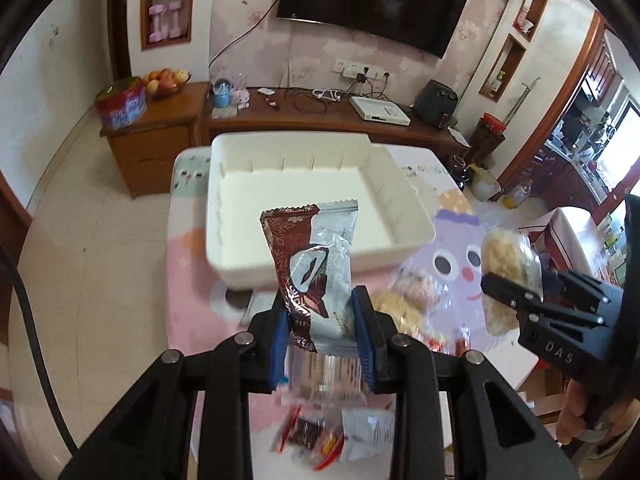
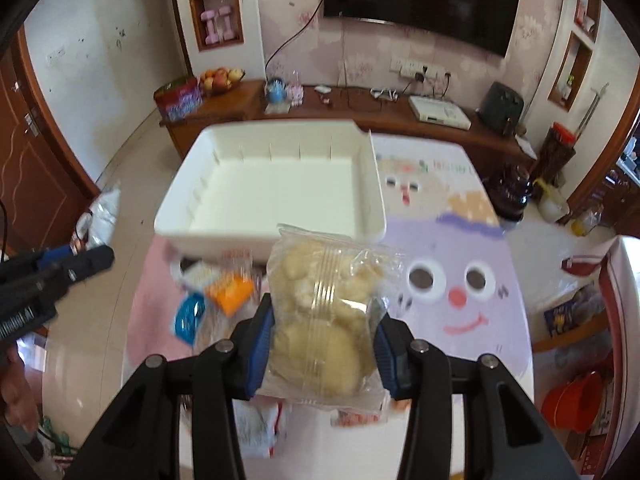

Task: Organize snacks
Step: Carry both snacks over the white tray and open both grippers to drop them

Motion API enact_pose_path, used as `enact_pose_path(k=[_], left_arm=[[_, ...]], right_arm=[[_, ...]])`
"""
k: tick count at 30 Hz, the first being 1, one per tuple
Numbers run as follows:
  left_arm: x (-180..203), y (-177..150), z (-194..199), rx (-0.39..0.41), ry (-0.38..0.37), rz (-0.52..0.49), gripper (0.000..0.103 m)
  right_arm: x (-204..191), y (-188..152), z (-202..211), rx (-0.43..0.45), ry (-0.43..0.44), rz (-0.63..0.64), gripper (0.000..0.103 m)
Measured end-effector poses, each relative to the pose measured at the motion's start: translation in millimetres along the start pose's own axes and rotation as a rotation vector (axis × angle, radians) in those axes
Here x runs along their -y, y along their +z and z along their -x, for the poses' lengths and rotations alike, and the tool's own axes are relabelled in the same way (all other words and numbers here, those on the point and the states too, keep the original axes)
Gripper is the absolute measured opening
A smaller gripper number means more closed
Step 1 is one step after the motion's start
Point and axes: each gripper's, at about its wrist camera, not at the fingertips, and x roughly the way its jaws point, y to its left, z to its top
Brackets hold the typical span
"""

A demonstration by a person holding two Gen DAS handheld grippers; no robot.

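My left gripper (image 1: 322,320) is shut on a brown and silver snack packet (image 1: 312,268), held upright above the table just short of the white bin (image 1: 224,256). My right gripper (image 2: 324,340) is shut on a clear bag of pale pastries (image 2: 324,320), also raised in front of the white bin (image 2: 176,224). The bin is empty. The right gripper with its pastry bag (image 1: 506,264) shows at the right of the left wrist view. The left gripper (image 2: 80,264) shows at the left edge of the right wrist view.
Loose snack packets lie on the cartoon tablecloth (image 2: 460,280) below the grippers: an orange one (image 2: 232,292), a blue one (image 2: 190,316), another pastry bag (image 1: 404,296). A wooden TV cabinet (image 1: 320,116) stands behind the table. A red bucket (image 2: 576,400) sits on the floor at right.
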Motion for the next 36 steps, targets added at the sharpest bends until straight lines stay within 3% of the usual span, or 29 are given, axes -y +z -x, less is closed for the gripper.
enact_pose_path(k=[6,13,15,16,20,28,36], left_arm=[[0.8,47.8,-38.1,0.019,0.054,0.012,0.028],[-7.7,90.7,-96.4,-0.020,0.137,0.063,0.029],[-9.8,97.9,-110.1,-0.028,0.163,0.077,0.032],[-10.8,100.3,-116.8,-0.039,0.173,0.090,0.039],[-17.5,100.4,-128.9,-0.031,0.214,0.158,0.082],[-20.7,85.1,-122.5,0.022,0.221,0.228,0.083],[-17.9,78.0,-115.1,0.044,0.228,0.235,0.083]], right_arm=[[-4.9,57.7,-22.2,0.021,0.005,0.041,0.045],[-15.9,119.1,-86.3,-0.002,0.033,0.116,0.045],[-16.9,127.8,-101.6,-0.013,0.030,0.127,0.045],[-16.7,132.1,-111.8,-0.023,0.029,0.134,0.045],[-12.0,136.7,-133.4,-0.041,0.038,0.143,0.047],[-11.7,127.9,-122.8,0.035,0.047,0.187,0.056],[-13.3,125.5,-104.7,0.094,0.083,0.198,0.057]])
